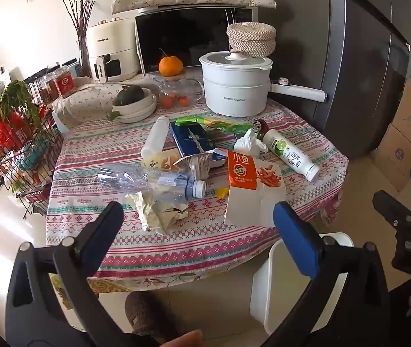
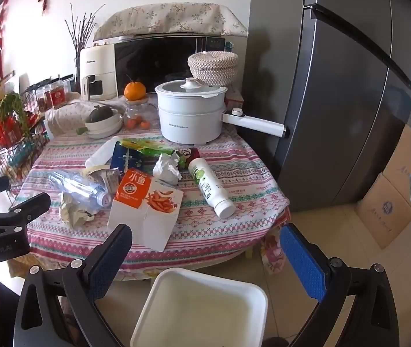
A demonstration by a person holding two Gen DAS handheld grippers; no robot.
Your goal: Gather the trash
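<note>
Trash lies on the patterned tablecloth (image 1: 95, 156): a crushed clear bottle (image 1: 150, 182), crumpled yellowish paper (image 1: 159, 211), an orange and white snack box (image 1: 251, 185), a white lime drink bottle (image 1: 289, 150), a white tissue wad (image 1: 250, 143), a white bottle (image 1: 156, 136), a blue box (image 1: 191, 138) and a green wrapper (image 1: 214, 123). My left gripper (image 1: 198, 219) is open and empty, short of the table's front edge. My right gripper (image 2: 205, 245) is open and empty above a white bin (image 2: 199, 309) on the floor; the bin also shows in the left wrist view (image 1: 280, 283).
A white electric pot (image 1: 234, 86) with a long handle, a bowl stack (image 1: 133, 104), a glass jar with an orange (image 1: 170, 66), a microwave (image 1: 188, 40) and an air fryer (image 1: 110, 52) stand at the back. A wire rack (image 1: 11, 144) is left, a fridge (image 1: 358, 57) and cardboard boxes (image 2: 393, 196) right.
</note>
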